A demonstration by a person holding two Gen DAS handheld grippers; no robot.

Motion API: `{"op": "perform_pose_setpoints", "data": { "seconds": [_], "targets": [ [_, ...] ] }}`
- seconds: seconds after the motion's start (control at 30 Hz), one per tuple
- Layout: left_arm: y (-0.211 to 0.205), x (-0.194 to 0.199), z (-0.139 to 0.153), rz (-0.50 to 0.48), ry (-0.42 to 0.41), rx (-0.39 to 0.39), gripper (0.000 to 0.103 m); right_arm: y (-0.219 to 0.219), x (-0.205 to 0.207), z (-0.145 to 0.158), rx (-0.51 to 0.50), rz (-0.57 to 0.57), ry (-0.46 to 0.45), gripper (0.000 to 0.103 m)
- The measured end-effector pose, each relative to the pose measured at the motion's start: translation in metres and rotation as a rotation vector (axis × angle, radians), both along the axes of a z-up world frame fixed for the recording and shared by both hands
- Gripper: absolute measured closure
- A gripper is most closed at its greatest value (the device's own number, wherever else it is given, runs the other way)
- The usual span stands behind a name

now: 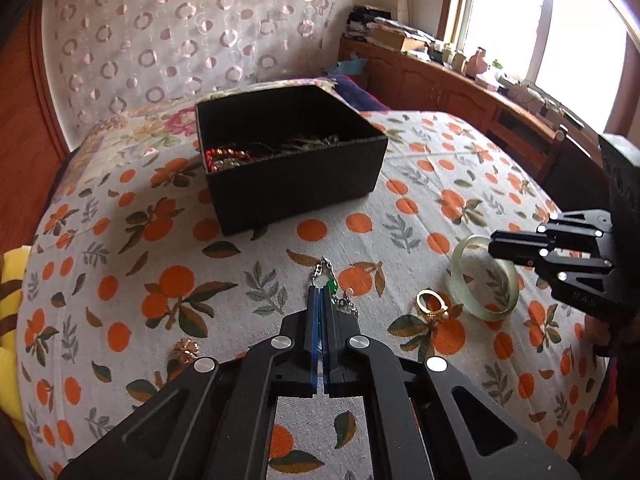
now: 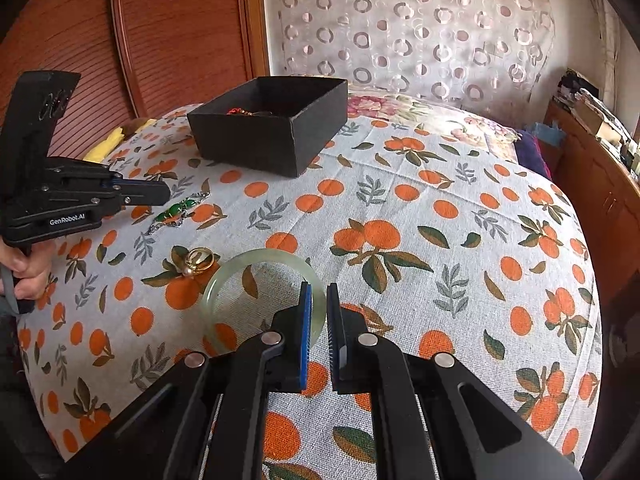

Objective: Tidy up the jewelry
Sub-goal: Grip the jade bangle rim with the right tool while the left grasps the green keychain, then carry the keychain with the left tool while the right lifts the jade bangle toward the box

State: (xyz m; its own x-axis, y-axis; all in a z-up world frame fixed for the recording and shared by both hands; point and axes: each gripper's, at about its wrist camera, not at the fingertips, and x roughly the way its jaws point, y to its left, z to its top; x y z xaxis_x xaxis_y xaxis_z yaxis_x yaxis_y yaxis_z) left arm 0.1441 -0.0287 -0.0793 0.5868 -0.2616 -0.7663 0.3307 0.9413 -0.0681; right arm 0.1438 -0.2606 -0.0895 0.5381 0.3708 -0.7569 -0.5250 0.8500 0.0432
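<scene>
Left gripper: fingers pressed nearly together, blue pads almost meeting; whether they pinch the chain cannot be told; silver chain bracelet with green stones lying on the cloth at and just beyond the fingertips, one loop of chain ahead of them, the rest trailing to their right.

Right gripper: fingers slightly parted, straddling the near rim of the pale green bangle, one finger inside the ring, one outside; contact with the rim cannot be told; bangle flat on the cloth.

Gold ring: on the cloth just left of the bangle, between the two grippers.

Small rose-gold flower piece: left of the left fingers, near their base.

Orange-print cloth: under all items.

Black open box: well beyond both sets of fingertips; beads and chains heaped inside.
</scene>
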Motion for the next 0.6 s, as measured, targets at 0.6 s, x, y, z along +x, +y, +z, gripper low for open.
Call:
{"op": "perform_pose_setpoints", "data": {
  "seconds": [0.6],
  "targets": [
    [-0.013,0.007,-0.009,-0.011,0.001,0.049,0.091,0.0,0.0,-0.004,-0.009,0.003,0.008,0.094]
  ]
}}
